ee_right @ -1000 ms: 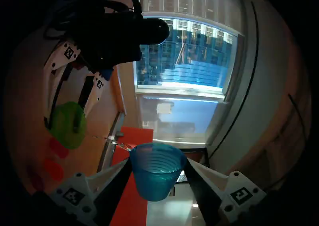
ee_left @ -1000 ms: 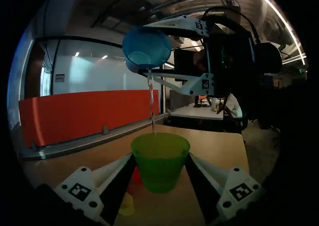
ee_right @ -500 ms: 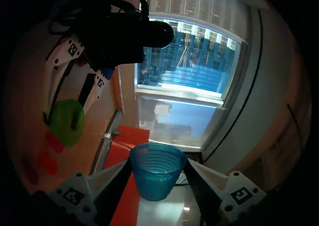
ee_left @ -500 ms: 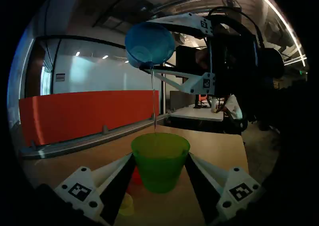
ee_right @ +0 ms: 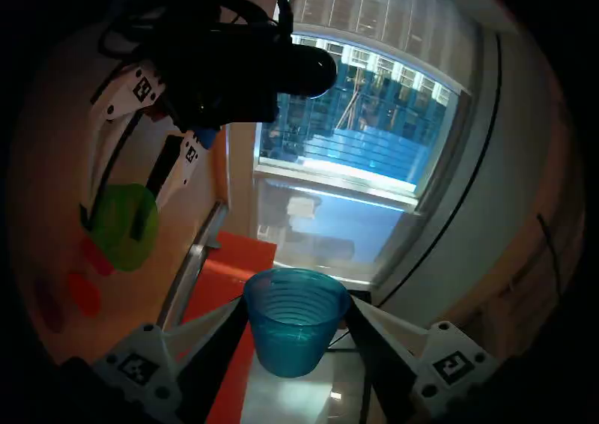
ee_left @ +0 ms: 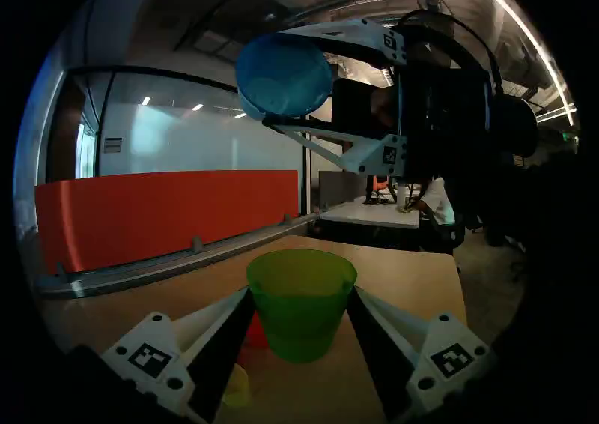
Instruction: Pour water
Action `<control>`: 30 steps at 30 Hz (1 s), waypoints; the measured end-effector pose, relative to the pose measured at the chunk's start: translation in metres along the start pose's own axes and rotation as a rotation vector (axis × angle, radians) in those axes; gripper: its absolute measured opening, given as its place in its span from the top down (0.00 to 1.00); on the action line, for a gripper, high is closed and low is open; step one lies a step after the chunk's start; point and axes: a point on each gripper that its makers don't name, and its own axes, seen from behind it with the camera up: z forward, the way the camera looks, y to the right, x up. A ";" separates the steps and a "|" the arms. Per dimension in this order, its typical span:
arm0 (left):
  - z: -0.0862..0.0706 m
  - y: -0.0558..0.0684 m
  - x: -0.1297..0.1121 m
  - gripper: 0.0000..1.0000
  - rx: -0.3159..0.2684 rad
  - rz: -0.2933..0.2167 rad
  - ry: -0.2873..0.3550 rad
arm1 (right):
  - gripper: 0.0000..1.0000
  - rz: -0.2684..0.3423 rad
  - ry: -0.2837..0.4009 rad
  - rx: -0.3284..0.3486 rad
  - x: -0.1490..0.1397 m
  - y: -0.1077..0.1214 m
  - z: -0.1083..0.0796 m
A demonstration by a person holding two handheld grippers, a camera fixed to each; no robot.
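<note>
In the left gripper view the green cup (ee_left: 301, 304) is seen upright, clamped btwn the jaws of the left gripper (ee_left: 299, 298), w/ both fingers pressed on its sides. It is held over the worktop (ee_left: 397, 274), well back from the far edge and the far right corner; whether its base touches the surface can't be told. High above it the blue cup (ee_left: 284, 76) is gripped by the right gripper (ee_left: 273, 81), one finger on each side, and is tipped steeply so that its mouth is turned down and toward the camera. The two cups are kept well apart, blue approx. straight over green. A red piece (ee_left: 256, 330) is seen on the worktop just beside the green cup, partly hidden by a finger, and a yellow piece (ee_left: 236, 385) lies nearer the near edge. The worktop's left edge is lined by an orange partition (ee_left: 165, 207). In the right gripper view the blue cup (ee_right: 296, 330) is seen clenched btwn that gripper's own fingers, w/ a window (ee_right: 352, 147) in the bkgd. Farther off at left the green cup (ee_right: 123, 225) is shown from above, held in the left gripper (ee_right: 120, 222), w/ red pieces (ee_right: 82, 293) on the worktop (ee_right: 45, 184) beside it.
</note>
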 end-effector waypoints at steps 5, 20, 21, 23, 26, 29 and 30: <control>0.001 0.001 0.001 0.17 0.000 0.002 0.000 | 0.09 0.025 0.004 -0.006 0.001 0.001 -0.002; 0.000 0.001 0.005 0.17 0.006 0.018 0.004 | 0.09 0.446 0.031 0.014 -0.003 -0.007 -0.011; -0.001 0.000 0.005 0.17 0.007 0.020 0.004 | 0.09 0.485 0.036 0.014 -0.003 -0.007 -0.012; -0.001 -0.001 0.005 0.17 0.010 0.023 0.002 | 0.09 0.556 0.044 0.014 -0.002 -0.007 -0.014; -0.001 -0.001 0.005 0.17 0.014 0.028 0.002 | 0.09 0.666 0.053 0.021 -0.001 -0.009 -0.016; -0.002 -0.002 0.006 0.17 0.015 0.029 0.003 | 0.09 0.785 0.042 0.036 0.000 -0.013 -0.017; -0.002 -0.002 0.006 0.17 0.015 0.029 0.004 | 0.09 0.828 0.041 0.041 0.001 -0.014 -0.017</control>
